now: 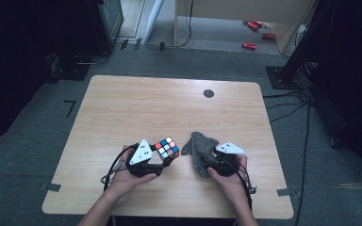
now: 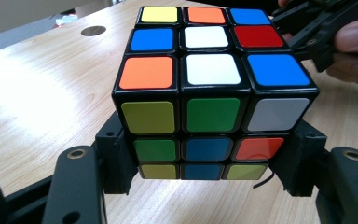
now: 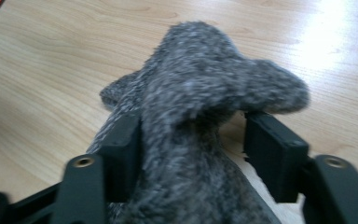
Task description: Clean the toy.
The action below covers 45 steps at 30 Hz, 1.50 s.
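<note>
Grippers sit side by side at the near edge of the pale wooden table (image 1: 122,108), one in each of your hands. Your left gripper (image 2: 205,158) is clamped on the multicoloured puzzle cube with black edges (image 2: 205,93), both pads pressing its lower rows, and it holds the cube clear of the tabletop with a white centre tile facing up. In the high view that cube (image 1: 167,148) sits just left of the fuzzy grey cloth (image 1: 199,148). Your right gripper (image 3: 196,154) has let go: its jaws stand apart, the cloth (image 3: 200,93) rests against the left pad, and a gap shows before the right pad. The cloth lies bunched on the table between the jaws.
</note>
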### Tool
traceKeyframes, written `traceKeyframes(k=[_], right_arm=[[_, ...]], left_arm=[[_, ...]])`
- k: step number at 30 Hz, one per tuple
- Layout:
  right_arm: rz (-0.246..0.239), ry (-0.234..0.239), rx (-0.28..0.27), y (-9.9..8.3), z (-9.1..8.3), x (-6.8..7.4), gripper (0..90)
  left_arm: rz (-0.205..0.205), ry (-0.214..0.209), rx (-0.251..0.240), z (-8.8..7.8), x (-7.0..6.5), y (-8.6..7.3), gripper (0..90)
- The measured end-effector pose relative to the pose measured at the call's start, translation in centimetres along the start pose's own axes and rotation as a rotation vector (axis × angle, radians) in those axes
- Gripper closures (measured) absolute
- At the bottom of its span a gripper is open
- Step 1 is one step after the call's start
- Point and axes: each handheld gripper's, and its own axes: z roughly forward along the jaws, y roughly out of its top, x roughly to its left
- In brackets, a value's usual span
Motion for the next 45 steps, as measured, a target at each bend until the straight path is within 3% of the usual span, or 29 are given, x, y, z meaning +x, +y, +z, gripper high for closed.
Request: traceKeyframes(k=[5, 9, 13, 19, 25, 28, 38, 45], right_arm=[[0.009, -0.030, 0.000, 0.2, -1.2, -0.1, 23.0], [-0.013, -0.065, -0.018, 0.6, -2.4, -0.1, 21.7], [-0.013, -0.072, -0.059, 1.1, -3.5, 0.2, 21.7], [-0.010, 0.009, -0.114, 2.2, -4.2, 2.1, 21.7], [-0.030, 0.116, -0.132, 3.0, -4.0, 5.0, 20.1], [-0.030, 0.149, -0.132, 3.1, -3.7, 6.1, 19.8], [-0.051, 0.189, -0.116, 3.0, -2.8, 8.3, 19.4], [-0.044, 0.175, -0.086, 2.7, -2.1, 8.8, 20.8]], left_arm=[[0.008, 0.013, 0.009, 0.1, 0.1, -0.1, 35.2], [0.015, 0.023, 0.021, 0.4, 0.1, -0.2, 35.2], [0.023, 0.073, 0.032, 0.8, -0.2, -0.1, 35.2], [0.076, 0.080, 0.063, 1.6, -1.3, 0.0, 35.2], [0.138, 0.114, 0.084, 2.2, -2.3, 0.1, 35.3], [0.146, 0.121, 0.086, 2.4, -2.6, 0.2, 35.3], [0.190, 0.138, 0.115, 3.0, -4.0, 0.4, 35.2], [0.218, 0.140, 0.111, 3.2, -4.6, 0.5, 35.2]])
